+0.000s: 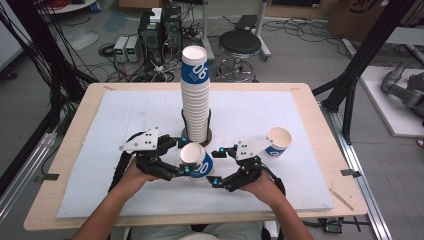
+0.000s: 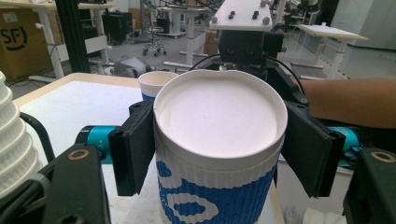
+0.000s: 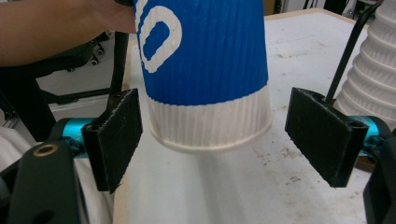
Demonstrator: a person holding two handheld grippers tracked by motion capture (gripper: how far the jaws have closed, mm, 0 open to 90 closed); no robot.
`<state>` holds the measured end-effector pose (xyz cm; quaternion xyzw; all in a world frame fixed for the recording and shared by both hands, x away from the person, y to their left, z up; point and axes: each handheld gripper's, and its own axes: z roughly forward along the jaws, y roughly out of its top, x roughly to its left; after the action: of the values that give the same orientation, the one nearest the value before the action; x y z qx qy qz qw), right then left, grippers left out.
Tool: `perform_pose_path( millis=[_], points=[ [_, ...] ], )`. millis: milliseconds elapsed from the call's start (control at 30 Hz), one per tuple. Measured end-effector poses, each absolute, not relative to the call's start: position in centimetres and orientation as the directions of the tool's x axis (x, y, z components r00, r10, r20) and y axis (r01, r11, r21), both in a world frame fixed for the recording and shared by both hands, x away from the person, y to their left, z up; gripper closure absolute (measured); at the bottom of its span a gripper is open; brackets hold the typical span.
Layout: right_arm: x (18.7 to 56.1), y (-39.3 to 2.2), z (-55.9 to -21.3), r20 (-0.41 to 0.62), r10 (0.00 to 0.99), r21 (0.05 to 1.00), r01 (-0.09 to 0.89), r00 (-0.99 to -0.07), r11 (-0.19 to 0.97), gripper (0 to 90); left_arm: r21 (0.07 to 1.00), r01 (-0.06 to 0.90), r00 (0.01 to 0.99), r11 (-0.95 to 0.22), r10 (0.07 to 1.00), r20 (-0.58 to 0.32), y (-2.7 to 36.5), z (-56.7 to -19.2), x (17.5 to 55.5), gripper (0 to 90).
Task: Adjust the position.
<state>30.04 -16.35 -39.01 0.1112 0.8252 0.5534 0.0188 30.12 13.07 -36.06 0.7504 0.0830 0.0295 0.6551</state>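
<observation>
Gripping a blue-and-white ribbed paper cup (image 1: 196,161) near its rim, the left gripper (image 1: 186,162) lifts it near the table's (image 1: 320,135) front edge, base offered between the right gripper's (image 1: 216,168) wide-open jaws for handover.

The cup (image 2: 219,154) in my left gripper (image 2: 219,140) is ribbed paper, matt blue and white. Beside it, my black pads (image 3: 116,135) look rough and foamy. Under it, the white board (image 1: 125,125) is matt and scuffed, edged by pale wood table (image 1: 320,130).

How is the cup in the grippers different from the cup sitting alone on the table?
The held cup is tipped on its side, clamped by the left gripper near its rim; the lone cup stands upright, untouched. The held cup is off the white mat; the lone cup rests on it. Both are blue-and-white ribbed paper cups.
</observation>
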Motion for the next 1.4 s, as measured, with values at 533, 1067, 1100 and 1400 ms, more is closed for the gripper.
perform_pose_path(
  millis=[533, 1067, 1100, 1400],
  points=[
    [30.0, -15.6, -39.2, 0.101, 0.182, 0.914, 0.164, -0.978, 0.371, 19.4, 0.99, 0.088, 0.987, -0.11, 0.143, -0.072, 12.6, -36.1, 30.0, 30.8],
    [29.8, -15.4, -39.3, 0.073, 0.162, 0.911, 0.132, -0.984, 0.392, 26.8, 0.992, 0.076, 0.99, -0.098, 0.125, -0.063, 12.5, -36.2, 29.9, 31.6],
    [29.7, -15.4, -39.2, 0.07, 0.164, 0.91, 0.13, -0.984, 0.393, 28.3, 0.992, 0.076, 0.99, -0.1, 0.124, -0.064, 12.5, -36.2, 29.9, 31.7],
    [29.5, -15.5, -38.9, 0.017, 0.159, 0.901, 0.084, -0.987, 0.426, 36.9, 0.991, 0.074, 0.99, -0.112, 0.127, -0.06, 12.5, -36.3, 29.9, 32.2]
  ],
)
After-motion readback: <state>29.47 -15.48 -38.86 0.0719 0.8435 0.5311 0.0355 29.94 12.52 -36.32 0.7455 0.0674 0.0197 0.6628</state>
